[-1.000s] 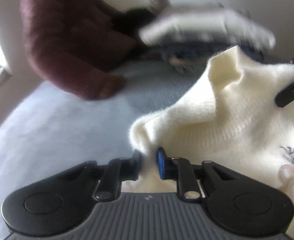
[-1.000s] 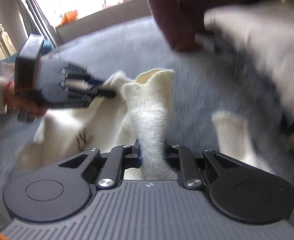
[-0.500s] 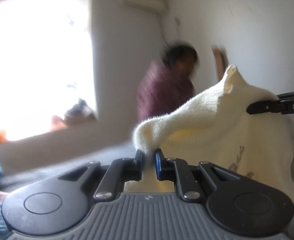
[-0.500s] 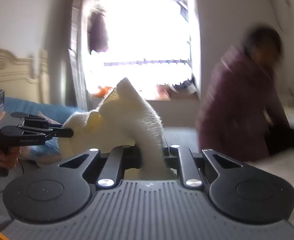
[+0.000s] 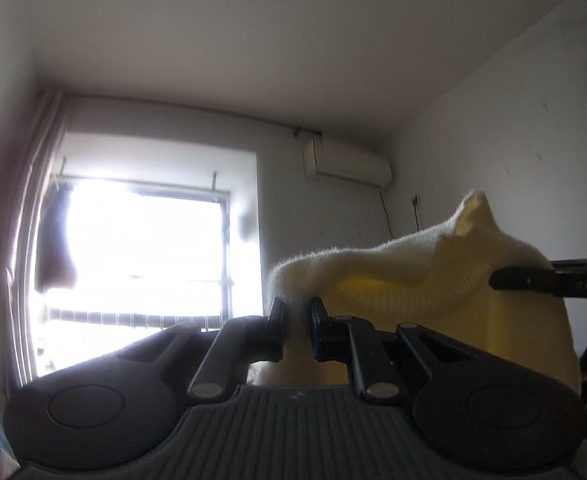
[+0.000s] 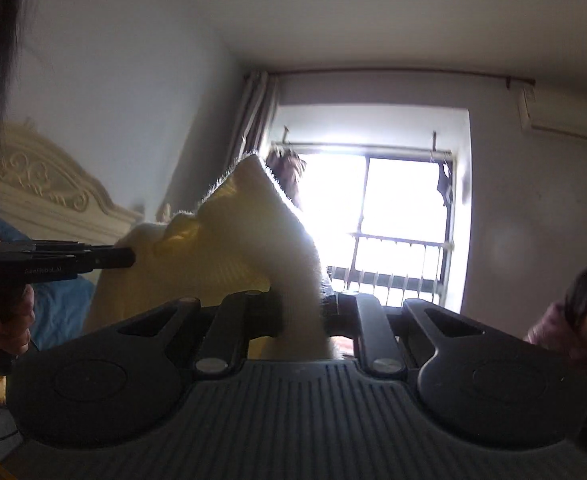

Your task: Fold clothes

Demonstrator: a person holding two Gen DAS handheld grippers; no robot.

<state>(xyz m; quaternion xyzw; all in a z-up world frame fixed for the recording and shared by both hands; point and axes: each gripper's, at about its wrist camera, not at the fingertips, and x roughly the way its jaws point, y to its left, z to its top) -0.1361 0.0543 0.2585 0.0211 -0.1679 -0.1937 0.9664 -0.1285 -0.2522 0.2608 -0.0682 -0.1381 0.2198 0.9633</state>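
in mid-air, before the window (image 5: pixel 145 256): cream sweater (image 5: pixel 413 276), raised.
left gripper (image 5: pixel 295 320) and right gripper (image 6: pixel 303 312) each clamped on its fabric; no fold visible yet, folding all remains.

A blown-out window (image 5: pixel 145 256) floods both views with white glare, erasing detail beyond its bars. Backlit, the cream sweater (image 5: pixel 413 280) glows yellow where light passes through the knit, its fuzzy edge rimmed bright. Gripper bodies in the foreground sit in deep shadow. Walls and ceiling read dim grey. Fisheye curvature bends the wall lines, and the corners vignette to black.
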